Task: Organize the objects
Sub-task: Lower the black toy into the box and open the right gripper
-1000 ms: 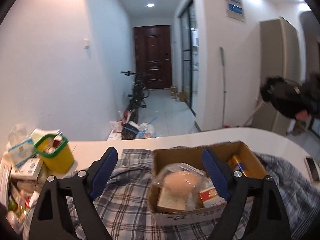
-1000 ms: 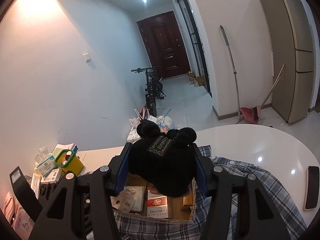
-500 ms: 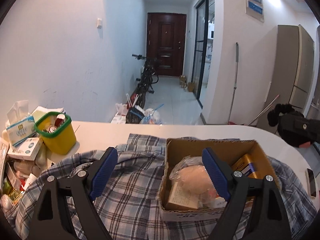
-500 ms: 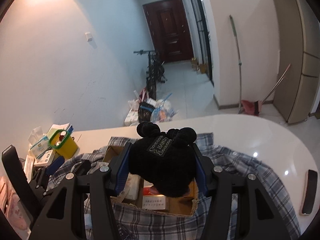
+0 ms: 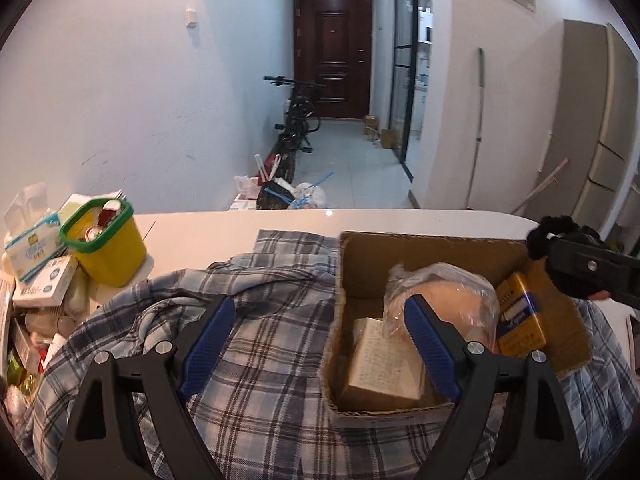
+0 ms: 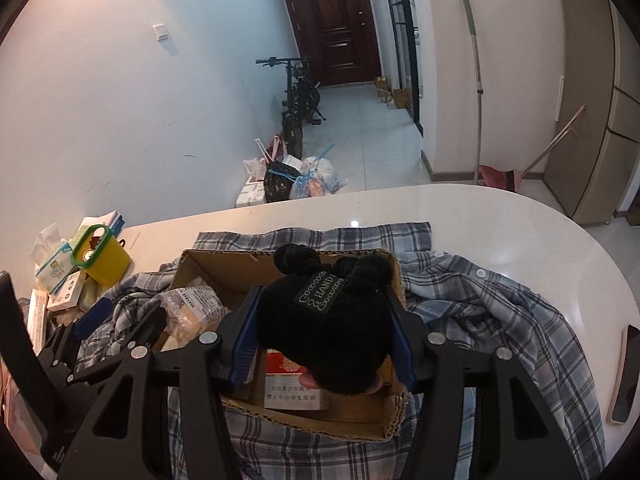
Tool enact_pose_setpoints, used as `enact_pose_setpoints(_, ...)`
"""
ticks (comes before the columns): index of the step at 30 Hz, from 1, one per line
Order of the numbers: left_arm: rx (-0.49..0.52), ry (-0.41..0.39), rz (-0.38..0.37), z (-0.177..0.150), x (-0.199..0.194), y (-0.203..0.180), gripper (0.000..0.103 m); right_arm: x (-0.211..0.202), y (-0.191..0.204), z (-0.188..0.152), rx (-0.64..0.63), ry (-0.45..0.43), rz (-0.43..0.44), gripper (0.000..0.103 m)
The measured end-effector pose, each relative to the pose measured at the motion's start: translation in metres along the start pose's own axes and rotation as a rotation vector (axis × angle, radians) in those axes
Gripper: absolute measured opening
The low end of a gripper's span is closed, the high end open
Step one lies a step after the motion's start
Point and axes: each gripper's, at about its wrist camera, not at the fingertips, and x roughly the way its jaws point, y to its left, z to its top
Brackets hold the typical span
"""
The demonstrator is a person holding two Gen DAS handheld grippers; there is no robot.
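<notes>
You are at the placing step: your right gripper (image 6: 322,340) has its blue pads pressed on either side of a black knitted hat with pom-poms and a sewn label (image 6: 328,320), and the hat hangs directly above the open brown cardboard box (image 6: 224,272) that sits on a crumpled blue-and-white plaid shirt (image 6: 480,312) spread over the white rounded table (image 6: 500,224). The hat is clear of the box floor, as far as the right wrist view shows, with a red-and-white carton (image 6: 294,390) lying beneath it.

Your left gripper (image 5: 316,344) stands wide apart and holds nothing; one pad hovers over the shirt, the other over the box's near left part, where a clear plastic bag with a pale round lump inside (image 5: 440,296) rests on a tan paper-wrapped block (image 5: 384,360). A yellow-and-blue carton (image 5: 520,316) leans at the box's right side.

Judging from this, the next move calls for lowering the hat into the free space on the box's right, over the cartons, then spreading the right pads to let it drop. Keep the left gripper off the box rim so the two tools do not collide.
</notes>
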Motion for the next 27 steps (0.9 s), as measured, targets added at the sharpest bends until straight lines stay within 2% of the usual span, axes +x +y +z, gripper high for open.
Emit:
enact_pose_setpoints(4, 0.037, -0.019, 0.019, 0.000, -0.004, -0.007, 0.088, 0.002, 0.000, -0.002, -0.004, 0.009, -0.001, 0.056)
enact_pose_setpoints(10, 0.012, -0.011, 0.013, 0.002, -0.002, -0.002, 0.088, 0.010, -0.001, -0.004, -0.006, 0.027, -0.016, 0.058)
enact_pose_setpoints(16, -0.003, -0.006, 0.018, 0.003, -0.001, 0.001, 0.088, 0.018, -0.008, -0.005, 0.038, 0.051, -0.009, 0.066)
enact_pose_setpoints(18, -0.003, -0.007, 0.017, 0.003, -0.001, 0.002, 0.088, 0.016, -0.010, -0.004, 0.050, 0.054, -0.007, 0.073)
enact_pose_setpoints(27, 0.024, -0.044, 0.011, 0.006, -0.013, -0.001, 0.088, -0.011, -0.010, 0.003, 0.075, -0.018, 0.022, 0.078)
